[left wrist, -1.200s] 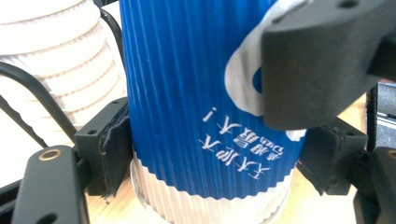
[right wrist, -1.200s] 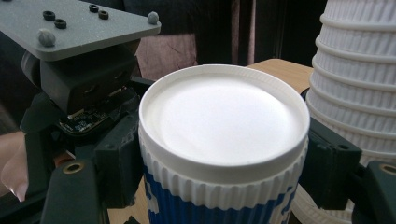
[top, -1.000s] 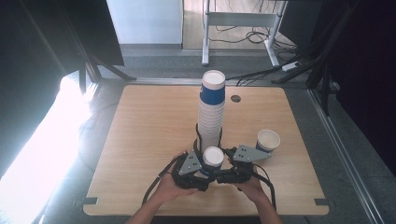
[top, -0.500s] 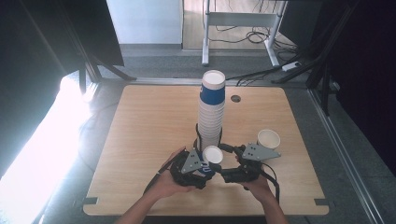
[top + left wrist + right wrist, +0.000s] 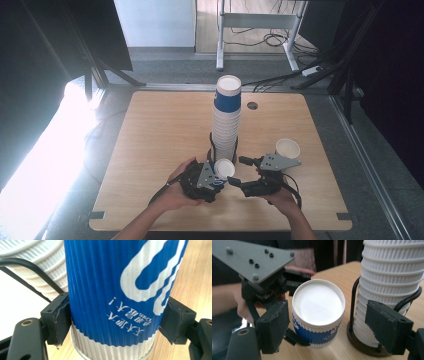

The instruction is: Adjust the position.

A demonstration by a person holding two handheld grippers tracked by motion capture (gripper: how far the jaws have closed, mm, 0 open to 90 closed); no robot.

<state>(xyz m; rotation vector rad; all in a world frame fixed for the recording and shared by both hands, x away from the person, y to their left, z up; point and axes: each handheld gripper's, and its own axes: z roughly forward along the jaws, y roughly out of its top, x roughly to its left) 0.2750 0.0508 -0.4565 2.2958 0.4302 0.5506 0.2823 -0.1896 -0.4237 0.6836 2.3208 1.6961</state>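
A blue ribbed paper cup [image 5: 223, 168] with white lettering stands near the table's front edge, its white round face up. My left gripper [image 5: 216, 177] is shut on it; both pads press the cup's [image 5: 115, 290] sides in the left gripper [image 5: 117, 315] view. My right gripper [image 5: 240, 171] is just right of the cup. Its jaws have just been opening, and in the right gripper [image 5: 330, 325] view the cup [image 5: 318, 315] sits between them with gaps on both sides. Behind it rises a tall stack of cups [image 5: 226, 120].
The stack stands in a black wire holder [image 5: 362, 345] close to my right jaw. A single white-rimmed cup [image 5: 287, 148] stands at the right of the wooden table [image 5: 150, 135]. A round cable hole [image 5: 252, 105] lies behind the stack.
My right gripper's jaws have spread apart from the cup and it has drawn slightly to the right. The left gripper and cup stayed put.
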